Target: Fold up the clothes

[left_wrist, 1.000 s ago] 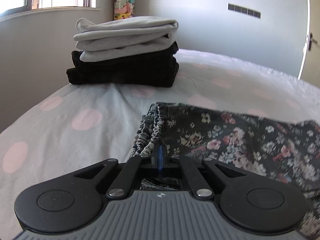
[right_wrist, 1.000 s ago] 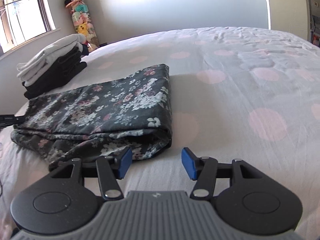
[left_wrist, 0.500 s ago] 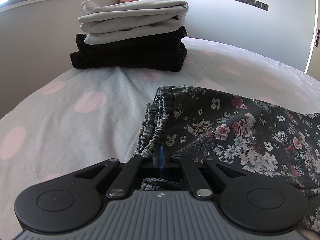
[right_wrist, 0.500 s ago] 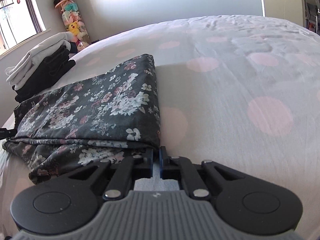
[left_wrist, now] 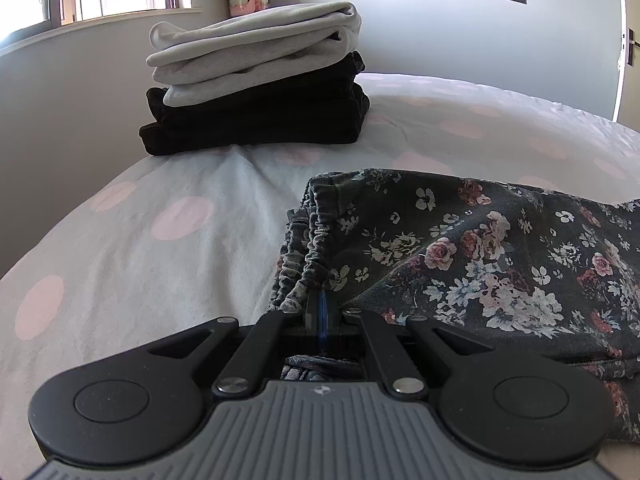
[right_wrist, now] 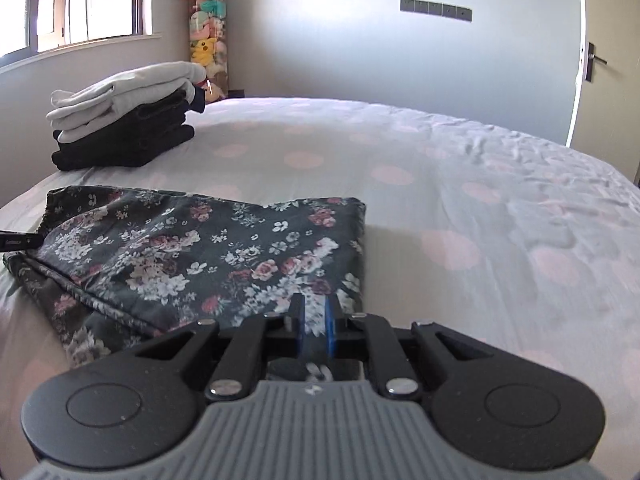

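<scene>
A: Nearest first, what are the tools doing?

B: The left tool is pinched tight on the gathered elastic edge of the floral garment. The right tool is clamped on the garment's near right corner, with a wad of cloth bunched between its blue pads.

A: What could go wrong from here?

B: My guess is uneven pull. The cloth looks thin and soft, and it lies in several layers; if either tool holds only the top layer, the lower ones could sag out and spoil the fold. The left grip is on ruched elastic, which may stretch or slip free under tension. Dragging could also ruck up the dotted bed sheet beneath.

A: How does the garment look?

B: Dark grey with pink and white flowers, doubled over into a rough rectangle on the near part of the bed. A lower layer pokes out along the near left edge, so the edges aren't matched. Whether another fold is due or it is being carried off, I can't tell.

A: And farther back?

B: A neat stack of folded clothes, pale grey over black, sits well apart near the window wall
</scene>
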Motion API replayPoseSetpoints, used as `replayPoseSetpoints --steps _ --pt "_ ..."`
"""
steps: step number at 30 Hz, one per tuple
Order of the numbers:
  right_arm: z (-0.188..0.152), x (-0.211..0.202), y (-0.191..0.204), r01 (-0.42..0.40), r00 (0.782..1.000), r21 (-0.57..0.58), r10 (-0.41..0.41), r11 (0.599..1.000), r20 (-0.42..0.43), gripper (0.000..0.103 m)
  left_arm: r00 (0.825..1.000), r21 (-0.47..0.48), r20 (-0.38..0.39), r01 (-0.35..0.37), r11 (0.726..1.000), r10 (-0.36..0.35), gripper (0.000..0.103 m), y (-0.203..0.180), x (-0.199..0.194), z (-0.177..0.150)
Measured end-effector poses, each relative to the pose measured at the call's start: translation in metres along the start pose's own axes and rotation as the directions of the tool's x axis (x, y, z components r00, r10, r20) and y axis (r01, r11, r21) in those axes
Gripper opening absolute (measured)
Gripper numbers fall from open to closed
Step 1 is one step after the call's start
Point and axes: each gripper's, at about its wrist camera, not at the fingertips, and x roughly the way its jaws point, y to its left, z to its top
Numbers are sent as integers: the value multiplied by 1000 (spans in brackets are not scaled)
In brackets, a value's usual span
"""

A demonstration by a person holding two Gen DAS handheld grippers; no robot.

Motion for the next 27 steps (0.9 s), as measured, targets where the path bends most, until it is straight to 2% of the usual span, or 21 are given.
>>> replayPoseSetpoints --steps 3,5,7,13,17,20,22,25,27 --pt "-1 27 -2 0 994 42 4 999 -107 8 1000 -14 1 12 1000 -12 2 3 1 0" --pt "-11 46 -11 -1 978 107 23 994 -206 3 1000 -23 2 20 1000 -20 2 5 1 0" --pt "-9 44 -16 -7 978 127 34 992 -207 0 1000 -32 2 28 999 -28 2 6 1 0" --pt "32 29 -10 -12 991 33 16 999 -132 1 999 -50 -4 39 998 -39 2 9 2 2" --pt "60 56 -2 -35 993 -8 34 999 -116 1 999 -56 1 52 997 -52 2 12 2 1" --pt "60 86 -7 -20 981 23 24 1000 -190 1 998 -53 7 62 997 -62 2 14 3 -1" --pt "48 108 -13 3 960 28 5 1000 -279 0 998 -53 9 64 997 -64 2 14 3 -1" --pt "44 109 -20 -18 959 37 28 999 -281 0 998 -44 12 64 997 -63 2 13 3 -2" --pt "50 100 -21 -2 965 20 7 1000 -263 0 998 -45 12 65 997 -64 2 14 3 -2"
